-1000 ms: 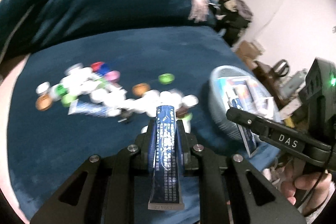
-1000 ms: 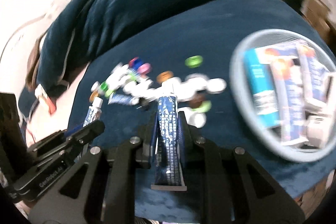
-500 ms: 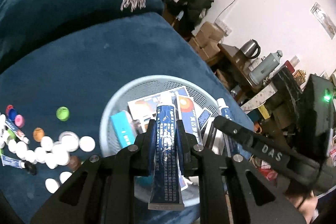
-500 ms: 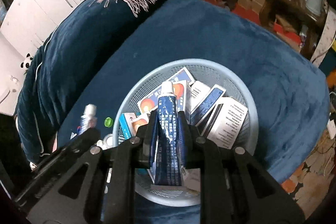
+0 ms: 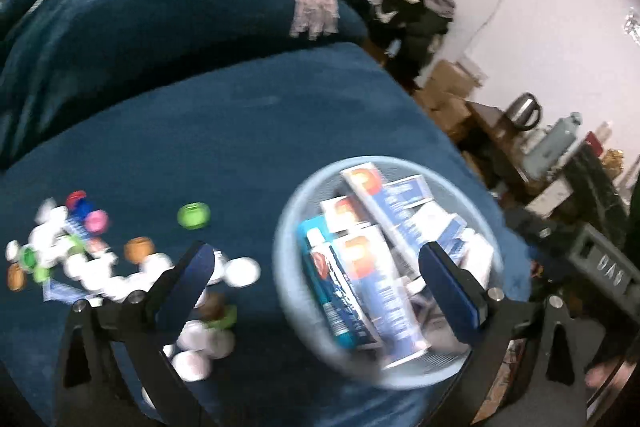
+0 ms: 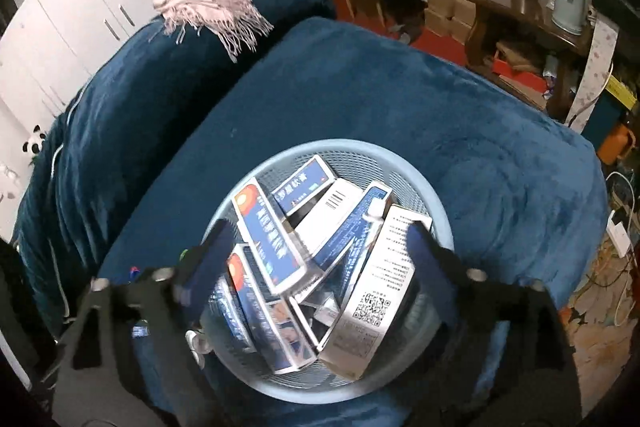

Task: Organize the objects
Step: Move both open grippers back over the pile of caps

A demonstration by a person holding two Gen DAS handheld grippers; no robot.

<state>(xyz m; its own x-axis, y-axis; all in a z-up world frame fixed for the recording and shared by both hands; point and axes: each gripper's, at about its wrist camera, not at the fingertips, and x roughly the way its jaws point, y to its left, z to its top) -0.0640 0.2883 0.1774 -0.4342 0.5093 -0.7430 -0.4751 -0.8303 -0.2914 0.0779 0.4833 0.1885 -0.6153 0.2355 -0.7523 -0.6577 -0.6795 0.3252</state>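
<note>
A light blue mesh basket (image 5: 288,227) (image 6: 424,179) on the dark blue blanket holds several boxes and tubes, among them a blue and white tube (image 5: 340,291) and a white box with a QR code (image 6: 380,287). My left gripper (image 5: 316,267) is open and empty above the basket's near left side. My right gripper (image 6: 320,247) is open and empty right over the basket. Many loose bottle caps (image 5: 92,251) in white, green, pink and orange lie left of the basket, with a small tube (image 5: 60,291) among them.
The blue blanket (image 5: 240,131) covers a soft surface with a raised fold behind and a pink fringed scarf (image 6: 208,7) on it. To the right the surface drops off toward cardboard boxes, a wooden table (image 6: 516,7) with a kettle and a flask.
Both grippers held dark blue tubes over the basket half a second ago. Now both are open and empty. The left view has swung back left, showing the caps again.
</note>
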